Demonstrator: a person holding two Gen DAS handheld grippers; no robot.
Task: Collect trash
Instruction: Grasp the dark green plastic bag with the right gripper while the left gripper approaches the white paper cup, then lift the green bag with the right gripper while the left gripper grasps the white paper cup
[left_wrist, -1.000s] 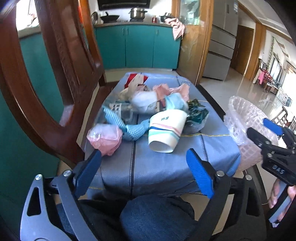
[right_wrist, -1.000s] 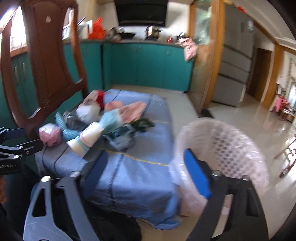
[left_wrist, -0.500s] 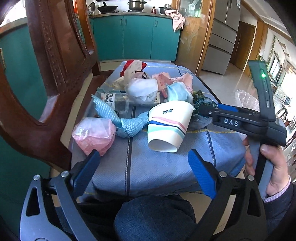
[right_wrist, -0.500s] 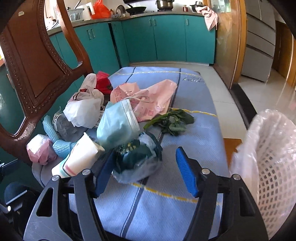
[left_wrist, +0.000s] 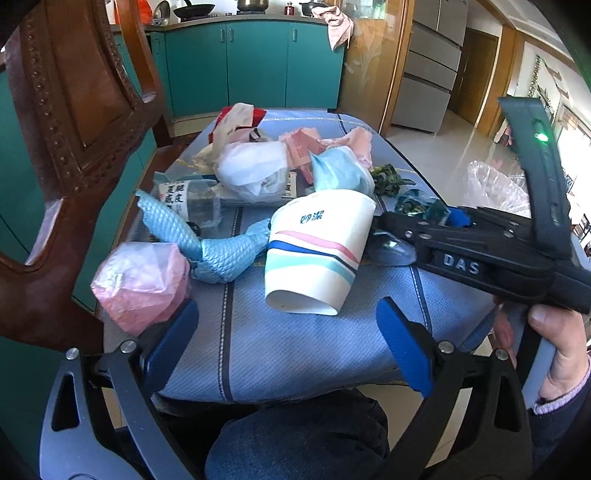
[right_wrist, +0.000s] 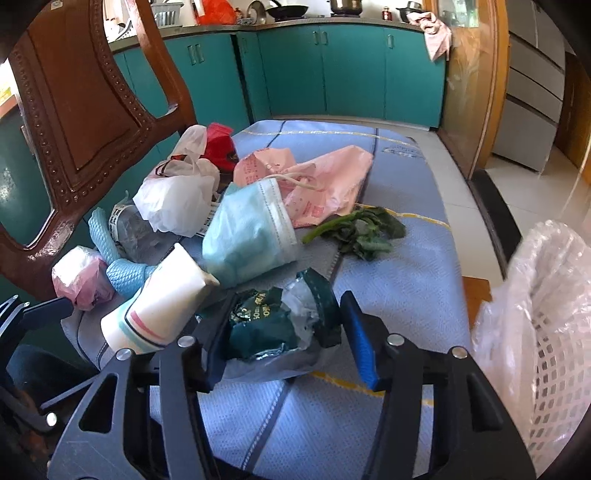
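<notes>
Roughly ten pieces of litter on show, none seen in the bin; judged an early stage, with nearly the whole job left.

Largest first: long worktop under a blue woven cloth (right_wrist: 388, 206), running up the middle of both views. Dark carved wooden chair back (right_wrist: 92, 110) along the left of the frame, hard against the worktop's left edge. White lattice basket lined with clear plastic (right_wrist: 546, 332) at lower right, standing just off the worktop's right edge; inside only partly shown.

Then the pile, centre-left: pink printed plastic bag (right_wrist: 325, 184), knotted white plastic bag (right_wrist: 173, 203), pale blue face mask (right_wrist: 247, 236), white paper cup with coloured stripes (left_wrist: 317, 251) lying on its side, blue netted foam sleeve (left_wrist: 221, 254), pink crumpled plastic wad (left_wrist: 140, 284) at the near left edge, wilted green leaf (right_wrist: 362, 232) apart to the right.

Right tool (right_wrist: 284, 321) spread wide, straddling a dark green crumpled wrapper in clear film (right_wrist: 277, 336); left pad touching or nearly so, right pad just beside, not clenched. Likely the first pick, grip not yet made.

Left tool (left_wrist: 286, 312) released and empty, low at the near edge, the cup just ahead of it.

Open cloth on the right half and far end: free path to the basket. Little room on the left, with chair back and wad close by.
</notes>
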